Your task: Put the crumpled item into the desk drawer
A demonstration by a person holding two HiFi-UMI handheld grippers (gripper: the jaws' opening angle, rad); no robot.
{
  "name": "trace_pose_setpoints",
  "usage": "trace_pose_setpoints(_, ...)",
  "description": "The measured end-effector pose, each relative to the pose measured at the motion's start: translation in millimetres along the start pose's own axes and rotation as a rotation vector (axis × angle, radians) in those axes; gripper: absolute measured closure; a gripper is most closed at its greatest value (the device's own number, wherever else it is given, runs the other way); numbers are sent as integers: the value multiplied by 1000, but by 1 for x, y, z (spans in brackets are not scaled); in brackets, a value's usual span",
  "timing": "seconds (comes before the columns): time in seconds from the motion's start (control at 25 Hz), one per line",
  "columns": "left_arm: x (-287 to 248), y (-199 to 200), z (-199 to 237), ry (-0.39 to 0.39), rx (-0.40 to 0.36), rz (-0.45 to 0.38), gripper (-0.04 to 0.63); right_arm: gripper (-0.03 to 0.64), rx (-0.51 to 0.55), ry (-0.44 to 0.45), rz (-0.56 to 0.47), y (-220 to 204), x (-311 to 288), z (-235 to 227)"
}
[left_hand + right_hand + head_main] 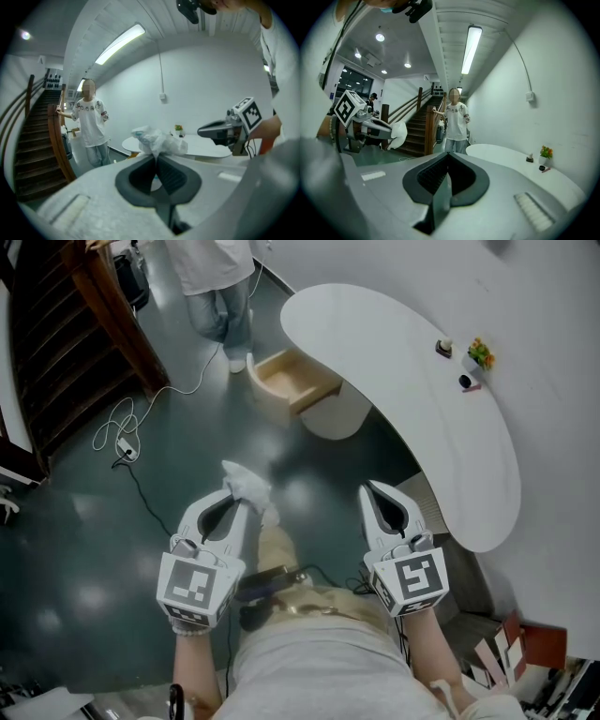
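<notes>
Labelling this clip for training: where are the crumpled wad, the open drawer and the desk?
crumpled wad (248, 484), head view, its middle
drawer (279, 374), head view, bare inside floor
desk (394, 371), head view, bare white top

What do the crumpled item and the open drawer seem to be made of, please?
The crumpled item looks like thin white paper or plastic film, soft-creased; I cannot tell which. The drawer looks like pale matte wood, tan inside.

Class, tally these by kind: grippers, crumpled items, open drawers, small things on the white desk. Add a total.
Grippers: 2 (left gripper, right gripper)
Crumpled item: 1
Open drawer: 1
Small things on the desk: 3 (plant, pale-topped dark object, black object)
Total: 7
</notes>
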State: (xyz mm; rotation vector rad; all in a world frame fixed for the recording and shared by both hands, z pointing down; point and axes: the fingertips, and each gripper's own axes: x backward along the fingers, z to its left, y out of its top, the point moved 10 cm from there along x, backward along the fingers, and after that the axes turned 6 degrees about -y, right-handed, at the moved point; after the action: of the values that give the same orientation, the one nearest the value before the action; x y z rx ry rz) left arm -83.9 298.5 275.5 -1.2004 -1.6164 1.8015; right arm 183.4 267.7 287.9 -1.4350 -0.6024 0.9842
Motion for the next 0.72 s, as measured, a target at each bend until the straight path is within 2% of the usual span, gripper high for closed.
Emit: trace_pose_setpoints(0.72,-92,34,153,-85,-20,9,597,612,-23,-73,42,44,-150,-18)
